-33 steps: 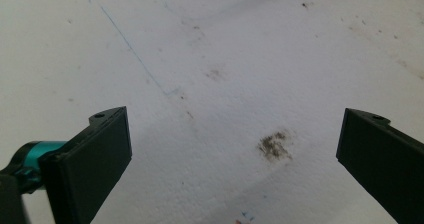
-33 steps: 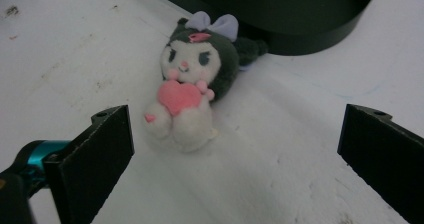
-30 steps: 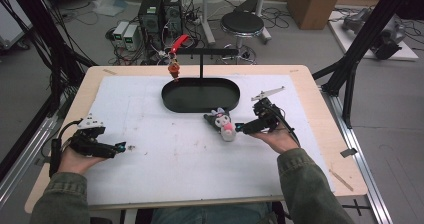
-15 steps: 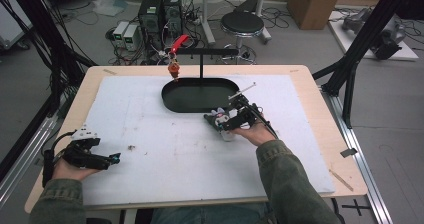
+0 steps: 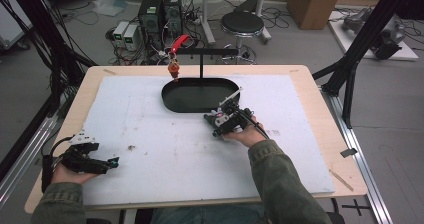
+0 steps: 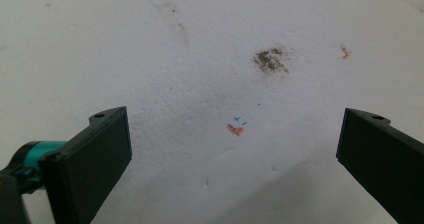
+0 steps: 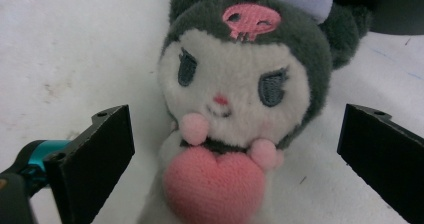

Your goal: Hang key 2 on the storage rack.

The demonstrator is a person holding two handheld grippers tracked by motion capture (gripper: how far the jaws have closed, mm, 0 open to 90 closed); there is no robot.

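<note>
A small plush toy (image 7: pixel 240 99) with a dark hood, white face and pink heart lies on the white foam board (image 5: pixel 165 139), just in front of the black oval tray (image 5: pixel 170 96). My right gripper (image 7: pixel 237 134) straddles it, one jaw on either side of its body. The jaws have just been closing a little, but gaps still show and the pads do not touch the plush. From above, the right gripper (image 5: pixel 219 125) covers most of the toy (image 5: pixel 215 117). My left gripper (image 5: pixel 113 163) rests open near the board's front left corner, over bare stained foam (image 6: pixel 270 60).
A black stand (image 5: pixel 201 64) rises behind the tray, with a small red and orange charm (image 5: pixel 174 70) hanging from its arm. The wooden table edge (image 5: pixel 325 134) frames the board. Computers, cables and a stool stand on the floor beyond.
My right hand moved left and down, from right of the plush to astride it. My left hand drifted a little down towards the table's near left edge.
</note>
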